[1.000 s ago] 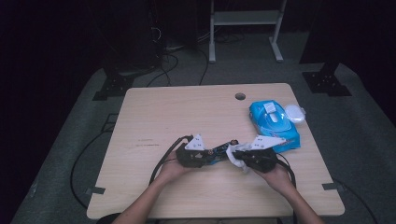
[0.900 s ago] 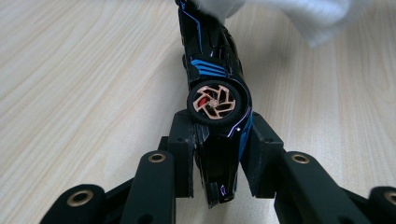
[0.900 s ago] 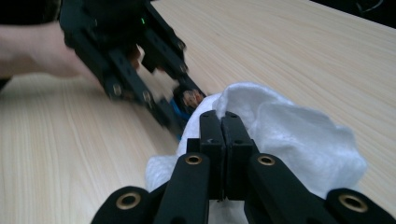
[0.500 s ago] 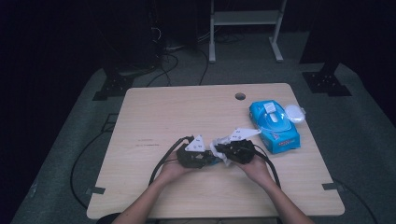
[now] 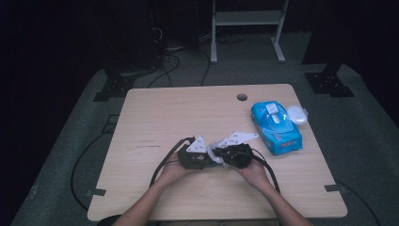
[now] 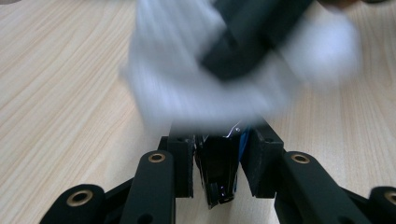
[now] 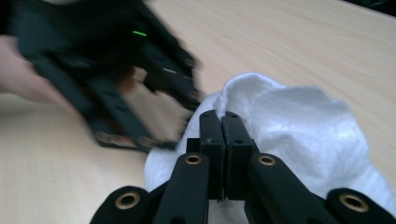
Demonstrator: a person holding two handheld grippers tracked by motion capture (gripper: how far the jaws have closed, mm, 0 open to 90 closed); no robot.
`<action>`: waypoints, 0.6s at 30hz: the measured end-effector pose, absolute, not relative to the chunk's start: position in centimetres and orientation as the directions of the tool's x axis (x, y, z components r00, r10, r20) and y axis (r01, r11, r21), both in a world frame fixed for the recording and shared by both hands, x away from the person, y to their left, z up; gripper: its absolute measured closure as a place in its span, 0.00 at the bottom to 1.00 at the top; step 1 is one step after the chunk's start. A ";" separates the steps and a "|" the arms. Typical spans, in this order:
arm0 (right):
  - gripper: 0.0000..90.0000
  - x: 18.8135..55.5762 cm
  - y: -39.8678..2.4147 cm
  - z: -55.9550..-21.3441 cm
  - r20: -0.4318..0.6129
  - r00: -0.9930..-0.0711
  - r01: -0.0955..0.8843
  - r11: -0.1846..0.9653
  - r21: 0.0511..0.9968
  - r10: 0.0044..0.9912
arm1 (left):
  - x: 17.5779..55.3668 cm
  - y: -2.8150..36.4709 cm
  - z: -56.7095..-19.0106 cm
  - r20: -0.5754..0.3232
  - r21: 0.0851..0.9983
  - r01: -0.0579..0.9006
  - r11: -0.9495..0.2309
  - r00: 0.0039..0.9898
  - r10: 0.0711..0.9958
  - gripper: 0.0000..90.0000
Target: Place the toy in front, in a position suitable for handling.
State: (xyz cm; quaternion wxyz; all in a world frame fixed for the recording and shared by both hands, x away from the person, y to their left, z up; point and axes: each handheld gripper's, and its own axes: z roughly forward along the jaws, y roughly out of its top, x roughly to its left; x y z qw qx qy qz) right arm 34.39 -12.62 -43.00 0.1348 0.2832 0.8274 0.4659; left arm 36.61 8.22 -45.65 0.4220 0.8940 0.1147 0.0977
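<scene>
Left claw (image 5: 209,159) clamped on small dark object (image 6: 218,170), jaws pressing its sides. Right claw (image 5: 222,155) jaws together, pinching white cloth (image 7: 299,135). Both claws meet tip to tip near desk (image 5: 164,113) front edge, about 6 o'clock from desk centre; cloth bunched between them, touching both. Blue wipes pack (image 5: 275,127) at 3 o'clock, well apart from claws, white round lid (image 5: 297,114) just beside it.

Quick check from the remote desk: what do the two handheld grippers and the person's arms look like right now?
Both the left gripper and right gripper are black, with brass-coloured pivot pins on the jaw links, a pale grey three-cornered plate on top, and a trailing black cable. Forearms are bare, no sleeves visible.
</scene>
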 end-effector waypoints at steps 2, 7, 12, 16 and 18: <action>0.98 34.7 -14.0 -43.0 -0.004 -0.768 0.344 0.417 0.841 0.641 | 36.6 8.4 -45.6 0.085 0.773 0.121 -0.622 0.953 0.291 0.75; 0.98 35.6 -17.4 -42.8 0.028 -0.703 0.398 0.360 0.844 0.711 | 36.7 8.5 -45.6 0.081 0.776 0.126 -0.618 0.952 0.296 0.75; 0.98 35.4 -17.0 -42.9 0.055 -0.714 0.404 0.346 0.847 0.698 | 36.9 8.5 -45.8 0.076 0.782 0.126 -0.610 0.953 0.293 0.75; 0.98 35.0 -15.3 -43.0 0.017 -0.754 0.363 0.395 0.844 0.656 | 36.8 8.6 -45.7 0.073 0.781 0.129 -0.611 0.953 0.294 0.75; 0.98 35.2 -15.7 -42.9 -0.004 -0.738 0.362 0.401 0.842 0.674 | 36.8 8.8 -45.7 0.069 0.781 0.133 -0.611 0.953 0.296 0.75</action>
